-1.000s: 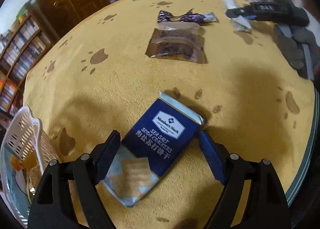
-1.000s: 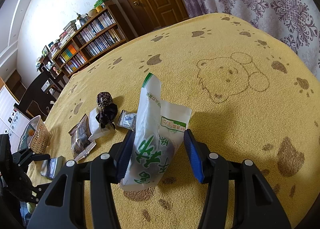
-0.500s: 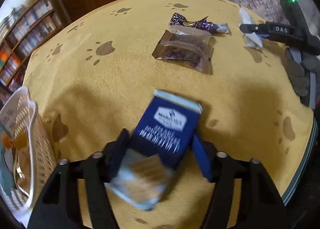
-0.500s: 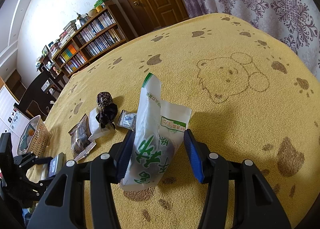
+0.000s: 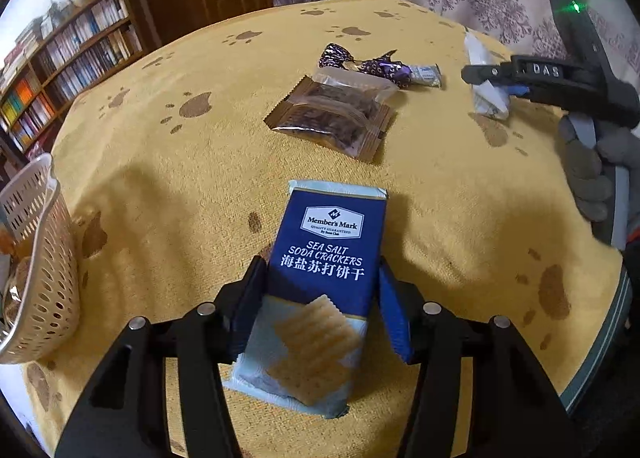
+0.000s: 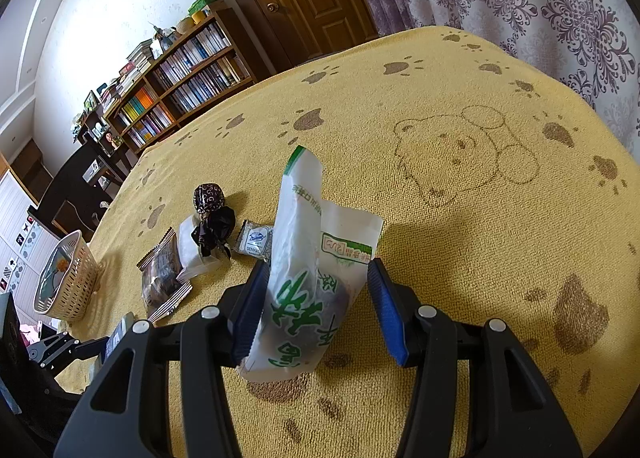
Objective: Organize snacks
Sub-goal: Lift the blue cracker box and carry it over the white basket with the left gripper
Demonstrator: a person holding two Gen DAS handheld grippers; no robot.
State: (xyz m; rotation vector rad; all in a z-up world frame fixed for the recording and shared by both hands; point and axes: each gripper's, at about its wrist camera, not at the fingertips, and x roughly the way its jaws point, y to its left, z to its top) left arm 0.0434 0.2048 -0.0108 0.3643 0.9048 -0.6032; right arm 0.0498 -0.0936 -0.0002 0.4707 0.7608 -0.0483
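My left gripper is shut on a blue pack of sea salt soda crackers, which lies lengthwise between the fingers, just above the yellow cloth. My right gripper is shut on a white snack bag with green print, held upright over the cloth. In the left wrist view the right gripper shows at the far right with the white bag in it and a gloved hand below. A white slotted basket with some snacks inside stands at the table's left edge.
On the cloth lie a brown see-through packet, a purple-wrapped candy and a small white packet. From the right wrist the basket is far left. The table edge runs close on the right; bookshelves stand behind.
My left gripper has closed on the cracker pack, which now lies straight between its fingers instead of slanted and sits a little higher. The right gripper and its white bag have not moved.
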